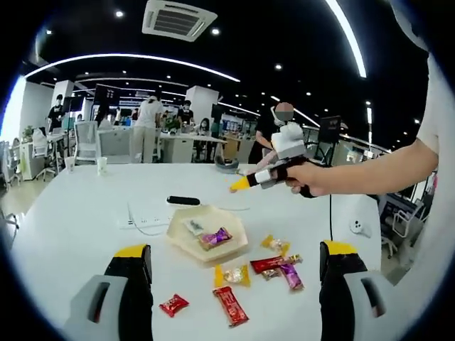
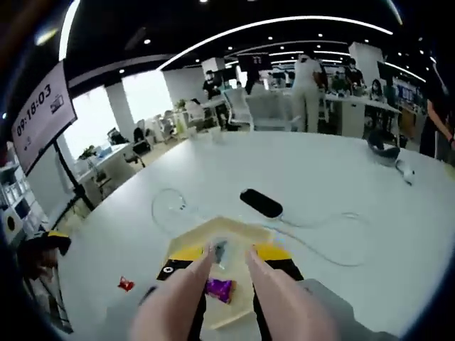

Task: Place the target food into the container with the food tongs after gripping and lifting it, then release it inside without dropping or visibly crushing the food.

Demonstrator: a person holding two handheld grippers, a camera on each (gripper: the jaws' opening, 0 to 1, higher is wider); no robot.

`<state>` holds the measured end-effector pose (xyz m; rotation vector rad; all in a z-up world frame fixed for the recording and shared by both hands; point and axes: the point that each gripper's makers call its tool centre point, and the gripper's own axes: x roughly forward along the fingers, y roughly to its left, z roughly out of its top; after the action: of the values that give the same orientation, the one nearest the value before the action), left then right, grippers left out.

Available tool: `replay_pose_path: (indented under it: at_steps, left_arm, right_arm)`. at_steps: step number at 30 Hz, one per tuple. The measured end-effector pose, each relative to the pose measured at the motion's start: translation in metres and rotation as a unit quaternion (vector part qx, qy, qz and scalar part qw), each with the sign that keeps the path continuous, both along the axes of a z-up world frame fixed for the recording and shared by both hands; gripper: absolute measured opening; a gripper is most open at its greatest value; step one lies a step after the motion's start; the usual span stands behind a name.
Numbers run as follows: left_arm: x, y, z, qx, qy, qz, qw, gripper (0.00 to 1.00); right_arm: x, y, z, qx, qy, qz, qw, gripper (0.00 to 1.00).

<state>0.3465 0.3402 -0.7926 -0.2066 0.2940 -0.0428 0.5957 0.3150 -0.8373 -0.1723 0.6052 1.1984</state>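
A beige hexagonal tray lies on the white table and holds a purple-wrapped candy and a pale wrapped one. Several wrapped candies lie loose in front of it, among them a red bar, a gold one and a pink one. My left gripper stands wide open near these, holding nothing. A hand holds my right gripper in the air beyond the tray. In the right gripper view that gripper is shut on pale food tongs, tips slightly apart above the tray and its purple candy.
A black device and a white cable lie behind the tray, also the device in the right gripper view. A small red candy sits left of the tray. A paper cup stands far back; people work at desks beyond.
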Motion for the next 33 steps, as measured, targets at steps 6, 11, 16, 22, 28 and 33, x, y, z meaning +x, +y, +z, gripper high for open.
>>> replay_pose_path:
  at_steps: [6, 11, 16, 22, 28, 33]
  left_arm:
    - [0.012, -0.003, 0.008, 0.004, 0.006, 0.004, 1.0000, 0.99]
    - [0.018, -0.005, 0.018, 0.010, 0.007, 0.012, 0.9999, 0.99]
    - [0.021, -0.008, 0.017, 0.019, 0.016, 0.008, 0.9997, 0.99]
    - [0.025, -0.014, 0.013, 0.016, 0.021, -0.007, 0.9996, 0.99]
    - [0.023, -0.010, 0.008, 0.029, 0.018, -0.011, 0.9994, 0.99]
    - [0.017, -0.012, 0.004, 0.023, 0.018, -0.018, 0.9994, 0.99]
  right_arm:
    - [-0.018, -0.032, 0.002, 0.023, 0.003, 0.017, 0.9996, 0.24]
    - [-0.022, -0.054, -0.007, 0.021, 0.008, 0.016, 0.9996, 0.24]
    - [-0.034, -0.057, -0.015, 0.025, 0.022, 0.019, 0.9993, 0.24]
    - [-0.066, -0.063, -0.009, 0.016, 0.014, 0.047, 0.9987, 0.24]
    - [-0.079, -0.067, -0.011, 0.006, 0.001, 0.072, 0.9974, 0.24]
    - [-0.096, -0.075, -0.023, -0.015, -0.003, 0.086, 0.9962, 0.24]
